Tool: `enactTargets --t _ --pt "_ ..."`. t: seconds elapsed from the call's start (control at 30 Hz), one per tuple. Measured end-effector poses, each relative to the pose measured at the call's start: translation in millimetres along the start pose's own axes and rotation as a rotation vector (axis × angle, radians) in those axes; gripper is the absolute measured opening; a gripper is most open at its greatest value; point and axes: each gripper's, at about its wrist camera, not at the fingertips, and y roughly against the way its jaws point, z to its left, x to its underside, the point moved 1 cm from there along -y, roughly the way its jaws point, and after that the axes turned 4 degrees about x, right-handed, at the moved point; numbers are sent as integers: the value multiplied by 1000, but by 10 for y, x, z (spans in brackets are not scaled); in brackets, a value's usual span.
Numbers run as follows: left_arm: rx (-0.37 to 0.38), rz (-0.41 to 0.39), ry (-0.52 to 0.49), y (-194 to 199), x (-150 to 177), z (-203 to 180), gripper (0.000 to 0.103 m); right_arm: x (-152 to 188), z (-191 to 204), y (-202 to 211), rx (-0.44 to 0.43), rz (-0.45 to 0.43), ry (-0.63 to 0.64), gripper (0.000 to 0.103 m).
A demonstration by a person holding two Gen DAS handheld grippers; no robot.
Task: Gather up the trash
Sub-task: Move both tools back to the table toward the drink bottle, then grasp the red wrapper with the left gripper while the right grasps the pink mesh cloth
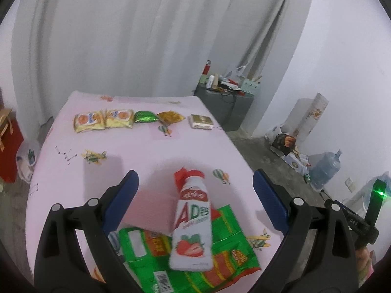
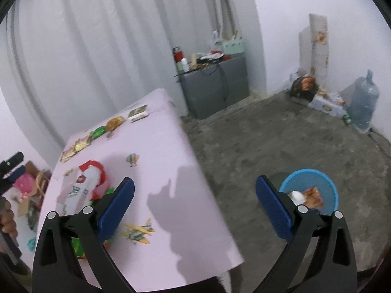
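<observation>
A white drink bottle [image 1: 191,224] with a red cap and a strawberry label lies on a flattened green wrapper [image 1: 220,266] on the pink table [image 1: 146,151]. My left gripper [image 1: 195,183] is open above them, one finger on each side of the bottle, not touching it. My right gripper [image 2: 195,188] is open and empty over the table's right edge. The same bottle [image 2: 80,188] lies to its left. A blue bin [image 2: 330,190] stands on the floor by the right finger, holding a white item and an orange wrapper.
Several snack packets [image 1: 105,119] line the table's far side, with a small box [image 1: 200,121] at the right end. A grey cabinet [image 2: 215,88] stands in the corner. A water jug [image 2: 364,102] and boxes sit by the right wall. A hand [image 2: 8,222] shows at far left.
</observation>
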Motion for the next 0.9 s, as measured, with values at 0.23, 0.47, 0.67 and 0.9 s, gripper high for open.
enactTargets --t 0.23,0.47,0.67,0.9 --pt "-27 10 58 0 60 299 90 -17 235 -183 -149 88 -17 96" --pt "-47 12 123 18 162 573 90 -13 598 -322 -341 180 -13 96" --pt "8 29 170 -51 188 695 90 35 1001 -464 -445 259 17 93" --pt "177 147 192 -533 -49 703 80 116 1268 -548 -485 310 47 91"
